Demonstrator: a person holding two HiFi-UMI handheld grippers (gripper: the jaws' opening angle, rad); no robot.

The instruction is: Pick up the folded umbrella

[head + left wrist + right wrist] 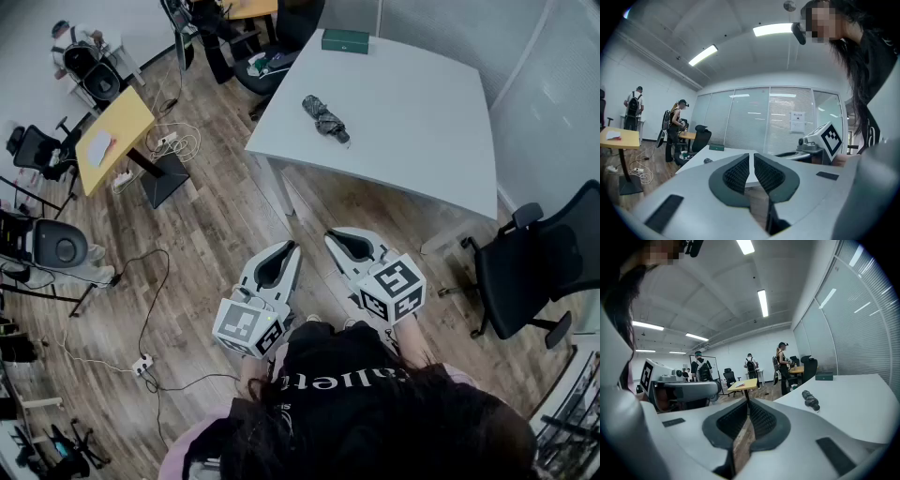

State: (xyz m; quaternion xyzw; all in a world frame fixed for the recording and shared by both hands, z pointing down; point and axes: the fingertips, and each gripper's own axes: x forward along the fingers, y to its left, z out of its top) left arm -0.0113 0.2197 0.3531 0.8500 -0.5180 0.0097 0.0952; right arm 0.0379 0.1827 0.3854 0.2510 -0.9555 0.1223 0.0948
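Observation:
The folded umbrella, dark and grey-patterned, lies on the white table near its left side. It shows small past the jaws in the left gripper view and larger at the right in the right gripper view. Both grippers hang side by side over the wooden floor, short of the table's near edge and well apart from the umbrella. My left gripper is shut with nothing between its pads. The same holds for my right gripper, shut and holding nothing.
A green box sits at the table's far edge. A black office chair stands right of the table. A yellow desk and loose cables are at the left. People stand by desks at the far end.

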